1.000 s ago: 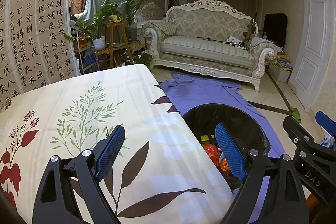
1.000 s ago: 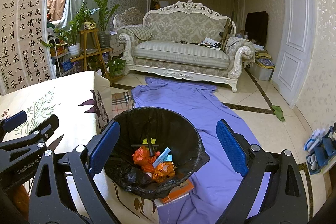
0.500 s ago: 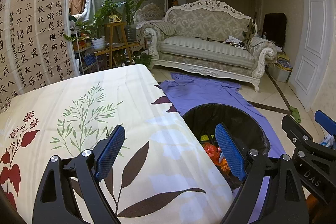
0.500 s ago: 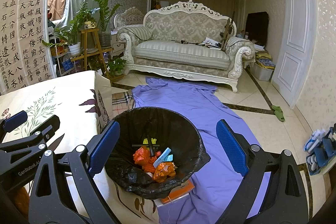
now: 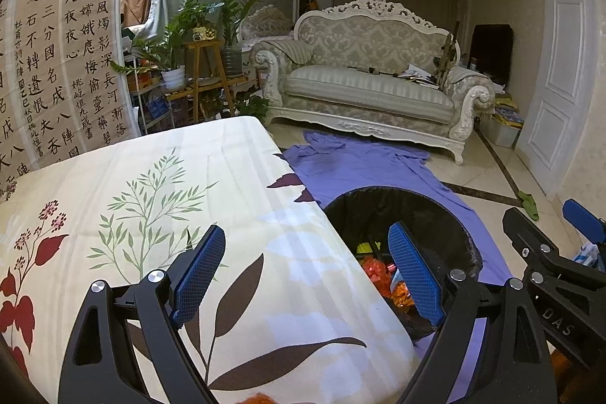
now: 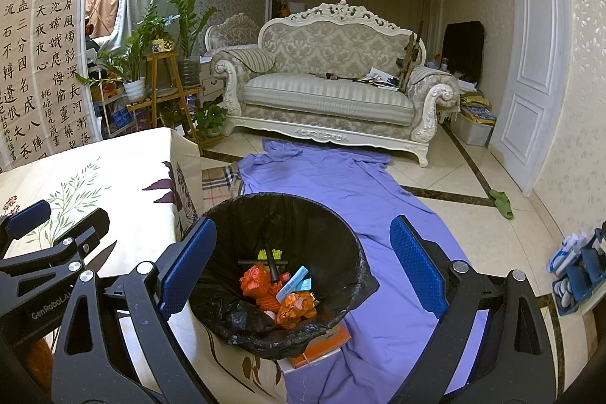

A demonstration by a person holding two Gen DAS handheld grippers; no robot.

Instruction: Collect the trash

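Note:
A round bin with a black liner (image 6: 333, 226) stands on the floor against the table's corner. Inside lie orange wrappers (image 6: 261, 284), a pale blue strip (image 6: 291, 281), a yellow scrap and a black stick. My right gripper (image 6: 303, 264) hangs open above the bin with nothing between its blue pads. My left gripper (image 5: 306, 269) is open too, over the edge of the table with the flowered cloth (image 5: 151, 214), its right pad above the bin (image 5: 428, 214). Each gripper shows at the side of the other's view.
A purple sheet (image 6: 341, 177) is spread on the tiled floor in front of a white carved sofa (image 6: 329, 93). An orange box (image 6: 322, 347) lies under the bin's rim. Plants on wooden stands (image 6: 166, 74) are at the left, a white door (image 6: 530, 74) at the right, slippers nearby.

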